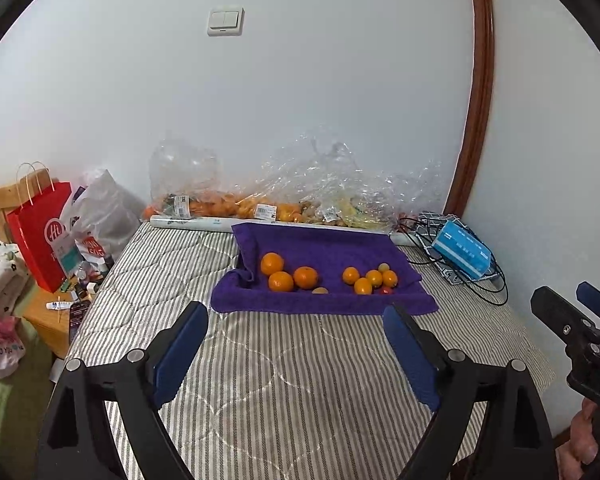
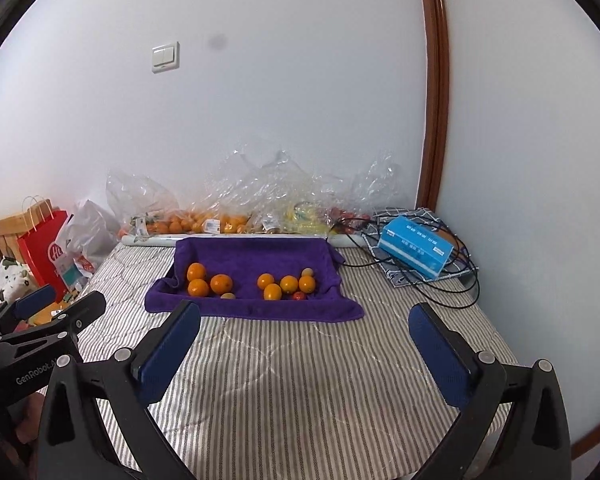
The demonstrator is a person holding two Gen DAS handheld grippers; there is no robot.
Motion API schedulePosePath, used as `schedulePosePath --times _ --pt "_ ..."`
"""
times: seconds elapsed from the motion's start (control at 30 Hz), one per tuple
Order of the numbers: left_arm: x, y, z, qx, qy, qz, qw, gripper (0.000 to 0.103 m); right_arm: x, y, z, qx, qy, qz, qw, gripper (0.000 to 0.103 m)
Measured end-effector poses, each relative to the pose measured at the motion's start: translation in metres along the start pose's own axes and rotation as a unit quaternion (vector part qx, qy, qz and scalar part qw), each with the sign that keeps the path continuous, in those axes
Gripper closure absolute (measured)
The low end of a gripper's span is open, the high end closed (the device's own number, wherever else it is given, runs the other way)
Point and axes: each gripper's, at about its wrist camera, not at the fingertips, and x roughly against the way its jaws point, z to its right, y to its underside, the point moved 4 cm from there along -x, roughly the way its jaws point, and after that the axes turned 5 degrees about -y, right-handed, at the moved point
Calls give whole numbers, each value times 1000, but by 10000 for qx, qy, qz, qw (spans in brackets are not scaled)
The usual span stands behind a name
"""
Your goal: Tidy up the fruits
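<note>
A purple towel (image 1: 324, 248) (image 2: 252, 254) lies on the striped mattress. On its left sit three large oranges (image 1: 281, 281) (image 2: 198, 287) with a small brownish fruit (image 1: 320, 290) (image 2: 228, 296) beside them. On its right sit several smaller oranges (image 1: 363, 286) (image 2: 272, 291), a small red fruit (image 1: 386, 290) (image 2: 299, 295) and a greenish one (image 1: 383, 267) (image 2: 308, 271). My left gripper (image 1: 296, 312) is open and empty, in front of the towel. My right gripper (image 2: 305, 312) is open and empty, also short of the towel. Each gripper shows at the edge of the other's view.
Clear plastic bags of fruit (image 1: 260, 200) (image 2: 220, 216) line the wall behind the towel. A blue box (image 1: 464, 250) (image 2: 416, 248) sits on black cables at the right. A red paper bag (image 1: 44, 232) (image 2: 46, 250) and clutter stand left of the mattress (image 1: 280, 380).
</note>
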Motion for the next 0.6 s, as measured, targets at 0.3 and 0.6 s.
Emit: schedulePosePath --times 0.3,0.6 --pt "1 1 1 17 23 -9 10000 14 3 0 -2 28 43 -1 10000 1" --pt "2 2 -2 79 18 -26 10000 14 5 3 -3 60 45 -16 10000 1"
